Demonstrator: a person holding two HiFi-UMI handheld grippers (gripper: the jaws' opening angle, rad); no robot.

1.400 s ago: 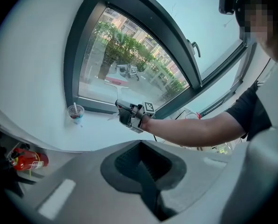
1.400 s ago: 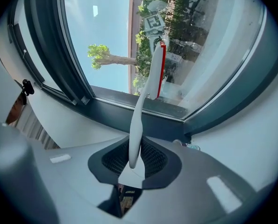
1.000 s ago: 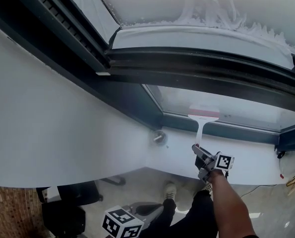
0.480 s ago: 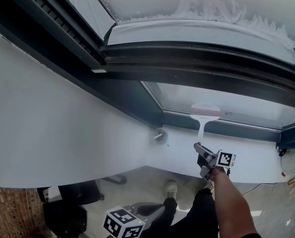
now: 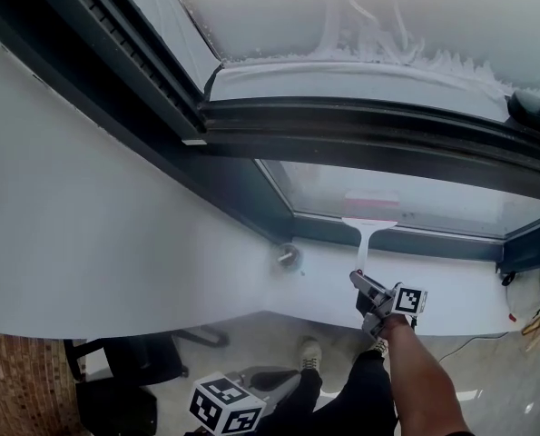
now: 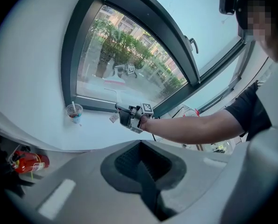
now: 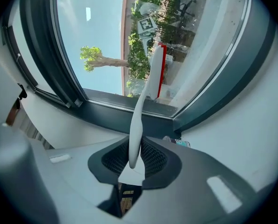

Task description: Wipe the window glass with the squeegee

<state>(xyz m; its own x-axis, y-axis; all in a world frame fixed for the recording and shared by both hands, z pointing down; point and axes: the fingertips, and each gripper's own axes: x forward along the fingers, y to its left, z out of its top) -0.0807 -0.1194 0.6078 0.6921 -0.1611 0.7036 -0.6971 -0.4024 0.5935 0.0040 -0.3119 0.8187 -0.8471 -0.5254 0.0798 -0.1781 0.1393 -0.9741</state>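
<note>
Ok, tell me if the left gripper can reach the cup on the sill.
Probably yes. The left gripper is shut on nothing, with open air between it and the cup on the sill; the right gripper and squeegee are off to one side. It would have to rise and open.

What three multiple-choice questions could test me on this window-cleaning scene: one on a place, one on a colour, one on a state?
1. Where does the drink cup stand?
A. on the floor
B. on the window sill
C. on a chair

2. What colour is the handle of the squeegee?
A. black
B. yellow
C. white

3. How is the right gripper?
A. shut on the squeegee
B. open and empty
C. shut on nothing

Answers:
1 B, the left gripper view shows the cup standing on the sill.
2 C, the handle looks white in the head view and the right gripper view.
3 A, the jaws clamp the end of the handle.
</note>
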